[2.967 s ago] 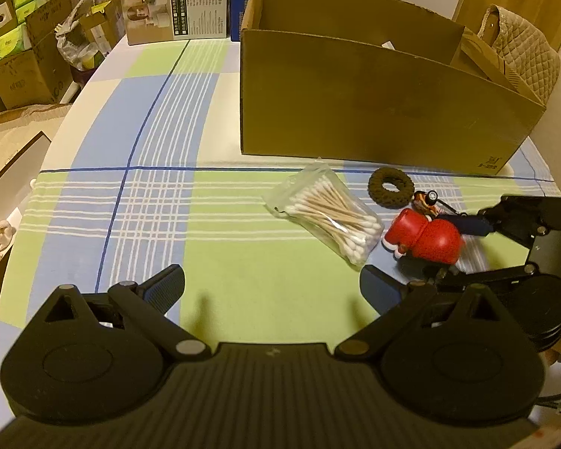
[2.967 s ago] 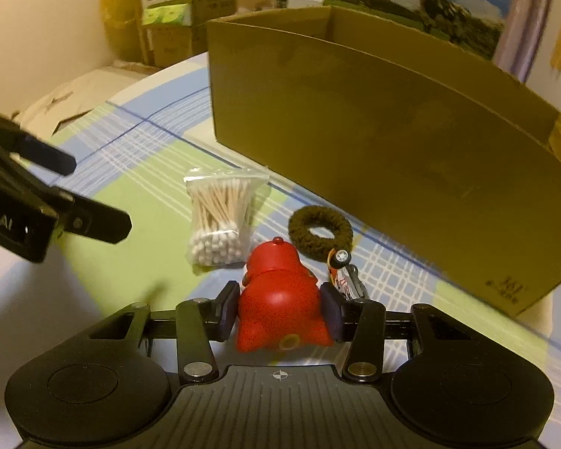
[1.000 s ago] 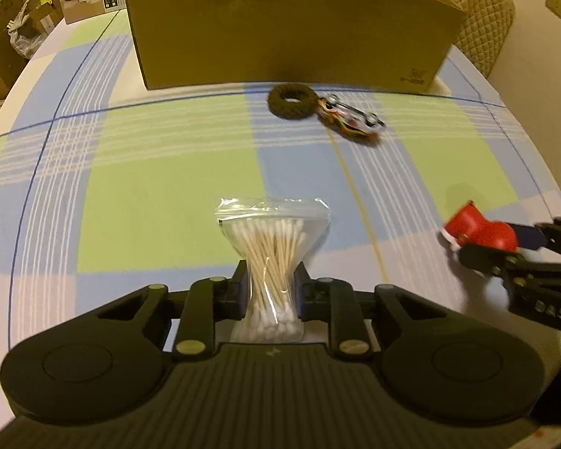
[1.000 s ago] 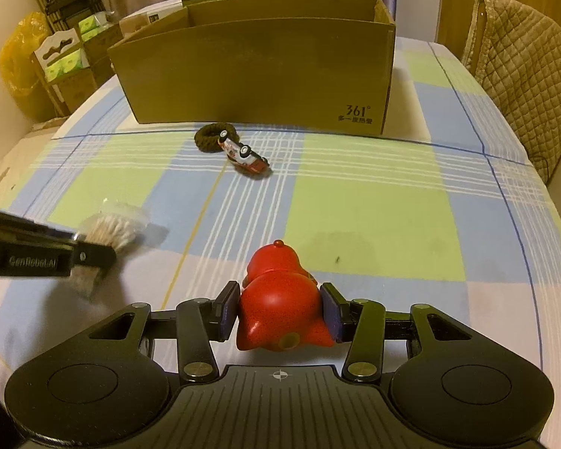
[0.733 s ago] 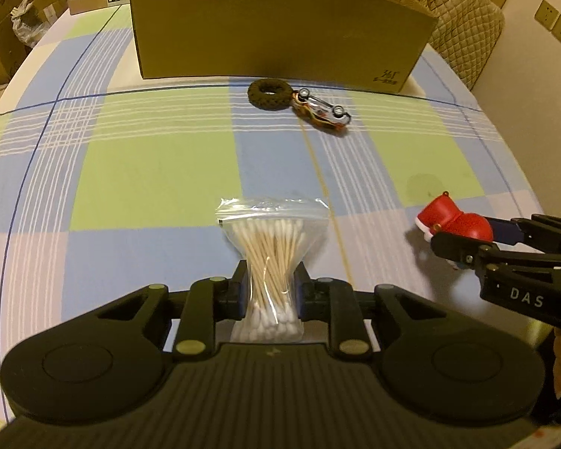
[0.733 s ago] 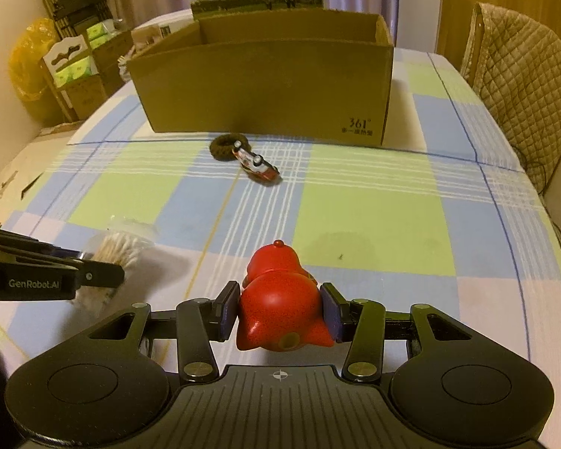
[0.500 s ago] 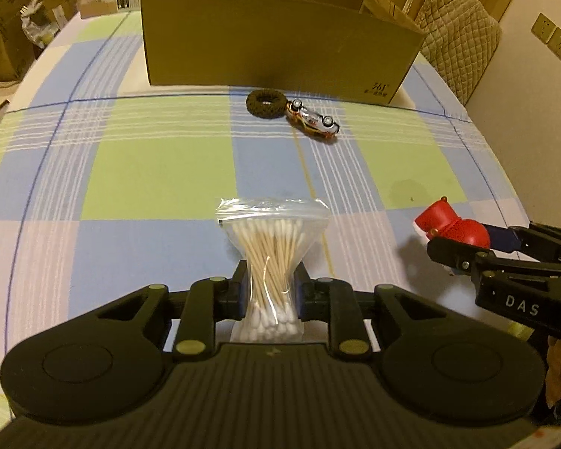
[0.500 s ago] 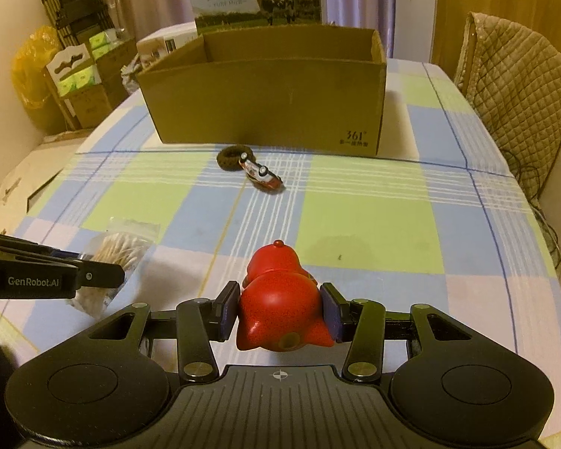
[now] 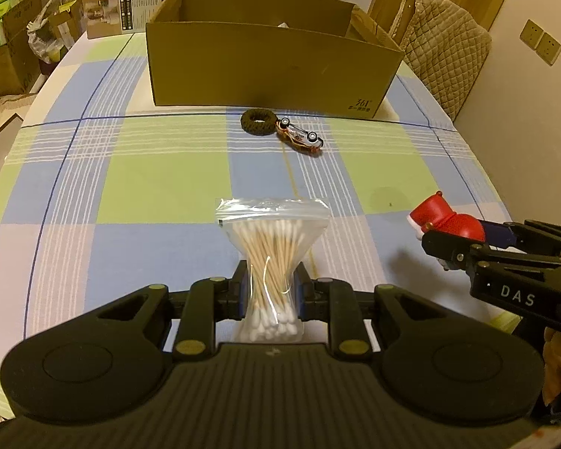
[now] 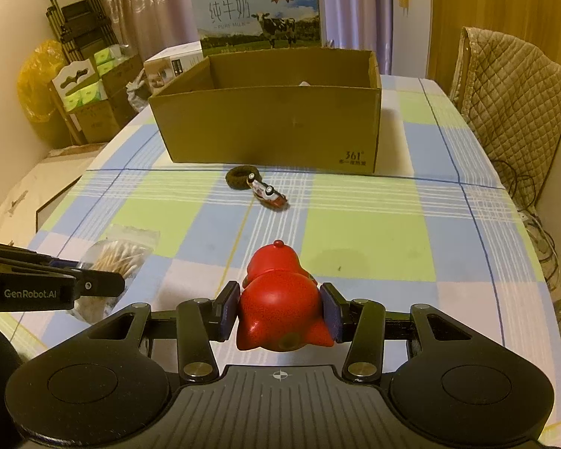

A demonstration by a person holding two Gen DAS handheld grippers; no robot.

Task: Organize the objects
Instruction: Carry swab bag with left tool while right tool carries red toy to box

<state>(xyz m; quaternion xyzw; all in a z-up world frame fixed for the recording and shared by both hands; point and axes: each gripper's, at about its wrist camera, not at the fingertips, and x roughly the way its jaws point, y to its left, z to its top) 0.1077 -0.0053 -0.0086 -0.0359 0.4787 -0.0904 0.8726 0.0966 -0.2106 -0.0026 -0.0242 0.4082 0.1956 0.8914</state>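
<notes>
Grippers first, taken left to right. My left gripper (image 9: 269, 293) is clamped on the swab bag (image 9: 271, 258): both pads (image 9: 240, 287) press the bag at its waist, pinching the clear plastic into an hourglass, with the cotton tips bunched below the pads and the zip seal fanned out above. The jaws stand nearly together, only the squeezed bundle between them. From the right wrist view the bag hangs clear of the cloth (image 9: 161, 179), with its shadow on the table beneath.

My right gripper (image 10: 278, 312) is clamped on the red toy (image 10: 280, 303). Its blue-faced pads (image 10: 228, 310) bear on both flanks of the toy's round body, jaws held about half apart by its width. The narrower capped end points forward, away from the camera. In the left wrist view the toy juts out past the fingertips, above the cloth and not resting on it.

Further up the table, a dark ring (image 9: 258, 122) lies flat just in front of the box (image 9: 273, 67), and a toy car (image 9: 299, 137) lies on its roof, wheels up, touching or nearly touching the ring's right edge. The box is open-topped; something small and pale shows inside against its far wall, too little to identify. I touch neither ring, car nor box.
</notes>
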